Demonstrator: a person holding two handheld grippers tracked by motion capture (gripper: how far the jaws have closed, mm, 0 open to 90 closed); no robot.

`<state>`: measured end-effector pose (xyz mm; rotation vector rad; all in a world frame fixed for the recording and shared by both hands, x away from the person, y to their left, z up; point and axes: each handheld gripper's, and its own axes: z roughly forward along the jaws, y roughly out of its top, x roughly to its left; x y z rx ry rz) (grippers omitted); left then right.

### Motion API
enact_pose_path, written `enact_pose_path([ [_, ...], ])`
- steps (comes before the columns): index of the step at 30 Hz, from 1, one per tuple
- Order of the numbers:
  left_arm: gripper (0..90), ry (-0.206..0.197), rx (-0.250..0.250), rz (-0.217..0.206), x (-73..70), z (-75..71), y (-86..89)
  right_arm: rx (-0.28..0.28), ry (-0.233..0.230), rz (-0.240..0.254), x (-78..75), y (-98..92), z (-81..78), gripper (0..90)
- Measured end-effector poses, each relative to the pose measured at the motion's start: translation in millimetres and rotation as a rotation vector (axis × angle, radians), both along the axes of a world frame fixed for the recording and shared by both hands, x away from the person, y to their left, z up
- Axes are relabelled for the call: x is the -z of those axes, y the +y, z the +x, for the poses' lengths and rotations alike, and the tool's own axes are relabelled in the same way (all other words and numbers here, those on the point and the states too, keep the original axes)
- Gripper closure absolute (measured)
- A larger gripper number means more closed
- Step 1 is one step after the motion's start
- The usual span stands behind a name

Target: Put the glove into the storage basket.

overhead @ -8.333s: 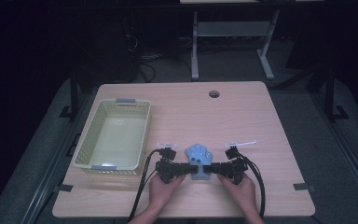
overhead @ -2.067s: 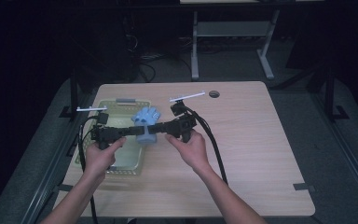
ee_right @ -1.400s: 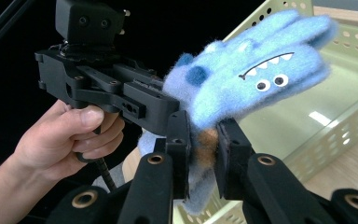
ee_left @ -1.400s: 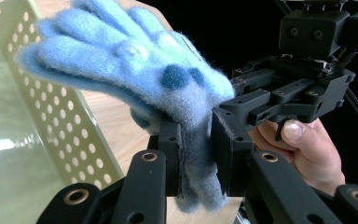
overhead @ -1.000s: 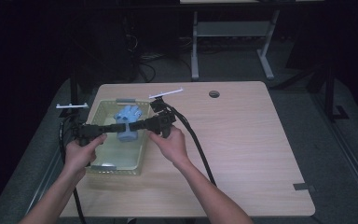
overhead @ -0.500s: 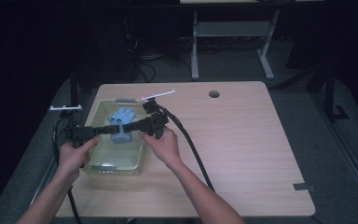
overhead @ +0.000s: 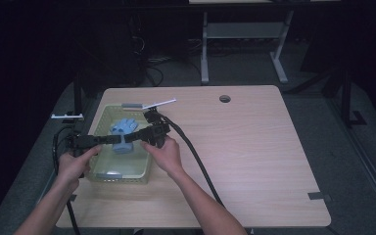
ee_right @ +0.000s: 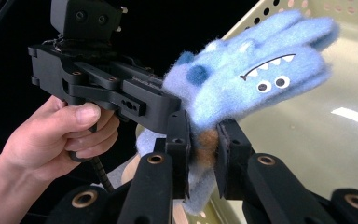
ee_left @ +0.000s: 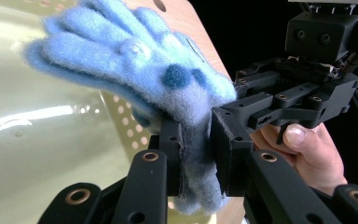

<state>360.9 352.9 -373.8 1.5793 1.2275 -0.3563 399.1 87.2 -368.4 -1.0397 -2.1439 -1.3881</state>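
A fuzzy blue glove (overhead: 123,131) with a stitched monster face hangs over the pale green basket (overhead: 108,169) at the table's left. Both grippers pinch its cuff from opposite sides. My left gripper (overhead: 113,140) comes in from the left and my right gripper (overhead: 133,137) from the right. In the left gripper view the glove (ee_left: 140,60) is squeezed at the cuff between the left gripper's (ee_left: 196,149) jaws, with the basket's floor (ee_left: 37,140) behind. In the right gripper view the right gripper (ee_right: 200,149) clamps the cuff, and the glove's face (ee_right: 261,70) points toward the basket's wall (ee_right: 261,14).
The basket lies along the wooden table's (overhead: 254,147) left edge. A round cable hole (overhead: 224,98) sits at the back of the table. Thick black cables (overhead: 196,161) trail from the right gripper across the tabletop. Dark floor and a metal stand lie beyond.
Both hands have carried the glove left and down, from above the basket's right rim to low over its inside. Both grips have stayed on the cuff.
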Motion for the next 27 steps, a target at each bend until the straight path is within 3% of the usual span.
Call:
enact_pose_path([
  [11,78.1,0.031,-0.008,0.073,12.0,7.6,7.9,0.011,0.049,-0.013,20.0,13.6,7.9,77.5],
  [17,79.0,0.054,-0.005,0.134,15.6,9.0,10.7,0.006,0.063,-0.032,30.2,22.3,10.1,77.5],
  [27,78.7,0.073,0.004,0.178,19.9,10.2,9.9,-0.006,0.089,-0.063,38.2,27.1,12.4,76.1],
])
